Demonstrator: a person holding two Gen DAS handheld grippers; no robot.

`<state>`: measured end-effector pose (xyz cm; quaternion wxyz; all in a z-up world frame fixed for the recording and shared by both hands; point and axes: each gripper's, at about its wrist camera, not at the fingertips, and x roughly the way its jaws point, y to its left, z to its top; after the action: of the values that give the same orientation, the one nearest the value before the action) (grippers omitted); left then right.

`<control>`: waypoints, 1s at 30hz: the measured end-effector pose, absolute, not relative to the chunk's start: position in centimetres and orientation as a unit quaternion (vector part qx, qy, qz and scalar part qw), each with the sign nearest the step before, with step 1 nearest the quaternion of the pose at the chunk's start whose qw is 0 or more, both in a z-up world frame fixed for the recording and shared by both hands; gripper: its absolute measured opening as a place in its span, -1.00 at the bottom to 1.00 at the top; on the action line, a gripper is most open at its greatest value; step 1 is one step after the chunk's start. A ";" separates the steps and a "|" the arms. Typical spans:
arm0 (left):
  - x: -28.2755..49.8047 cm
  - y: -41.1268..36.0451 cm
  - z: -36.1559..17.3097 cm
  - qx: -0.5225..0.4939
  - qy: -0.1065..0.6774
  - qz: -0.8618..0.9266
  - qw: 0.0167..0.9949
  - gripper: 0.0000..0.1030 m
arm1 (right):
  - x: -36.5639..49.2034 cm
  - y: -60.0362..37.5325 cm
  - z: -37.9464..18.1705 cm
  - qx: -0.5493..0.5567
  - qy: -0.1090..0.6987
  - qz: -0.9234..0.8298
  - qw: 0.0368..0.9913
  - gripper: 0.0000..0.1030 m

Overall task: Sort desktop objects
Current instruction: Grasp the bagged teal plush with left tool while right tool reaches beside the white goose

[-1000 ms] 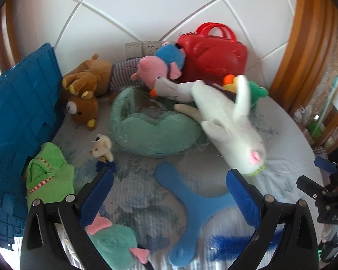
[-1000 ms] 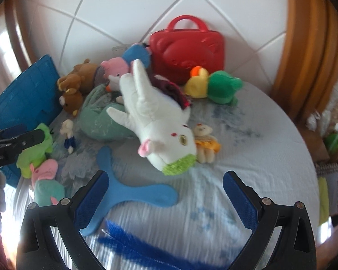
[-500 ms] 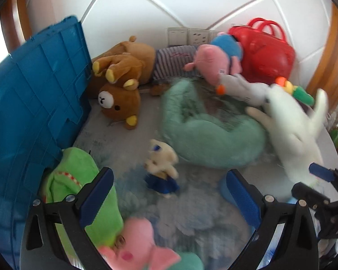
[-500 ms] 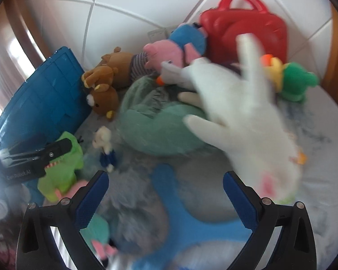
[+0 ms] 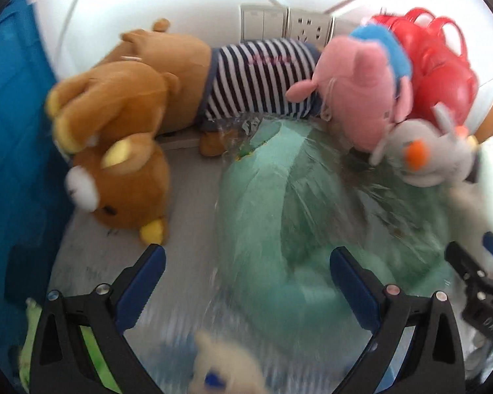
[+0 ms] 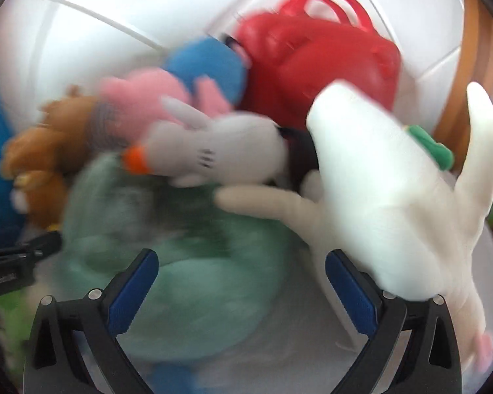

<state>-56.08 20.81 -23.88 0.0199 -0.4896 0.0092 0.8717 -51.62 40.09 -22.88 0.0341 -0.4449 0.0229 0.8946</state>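
Left gripper (image 5: 246,282) has its blue-padded fingers spread wide with nothing between them, hovering over the near edge of the mint cushion (image 5: 312,229), which looks wrapped in clear plastic. Right gripper (image 6: 238,287) is spread open too, empty, over the same cushion (image 6: 187,282), and it's pretty blurry on that side.

White bunny (image 6: 394,203) lies along a diagonal, rear end up toward the red bag (image 6: 325,65), head down at the lower right, one long ear sticking straight up. It's just right of the right gripper's right finger, overlapping it in view.

Big bear (image 5: 167,62) lies sideways along the wall, head left, its striped shirt (image 5: 259,75) to the right. There's pink writing on the shirt but I can't read it. Small bear (image 5: 121,184) sits in front of it by the blue crate (image 5: 13,131). Pink pig (image 5: 361,98) is next to the bag (image 5: 443,69).
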 end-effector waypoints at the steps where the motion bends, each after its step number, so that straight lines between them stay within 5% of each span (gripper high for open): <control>1: -56.6 20.9 -24.3 -0.490 0.008 0.871 0.019 1.00 | -52.3 40.6 -23.7 -0.456 0.043 0.889 0.019 1.00; 6: -58.9 20.8 -25.8 -0.505 -0.026 0.862 0.033 1.00 | -55.0 42.7 -27.4 -0.476 0.178 0.859 -0.064 1.00; 20: -59.8 23.1 -27.7 -0.516 -0.032 0.854 0.059 1.00 | -58.7 42.2 -29.2 -0.484 0.118 0.864 -0.071 1.00; 30: -51.7 23.8 -26.8 -0.525 -0.011 0.850 0.051 1.00 | -54.4 40.8 -28.6 -0.530 0.053 0.840 -0.105 1.00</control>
<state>-51.69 23.80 -26.77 0.0514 -0.5248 -0.0110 0.8496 -54.45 40.84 -28.57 -0.1046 -0.5298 0.0528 0.8400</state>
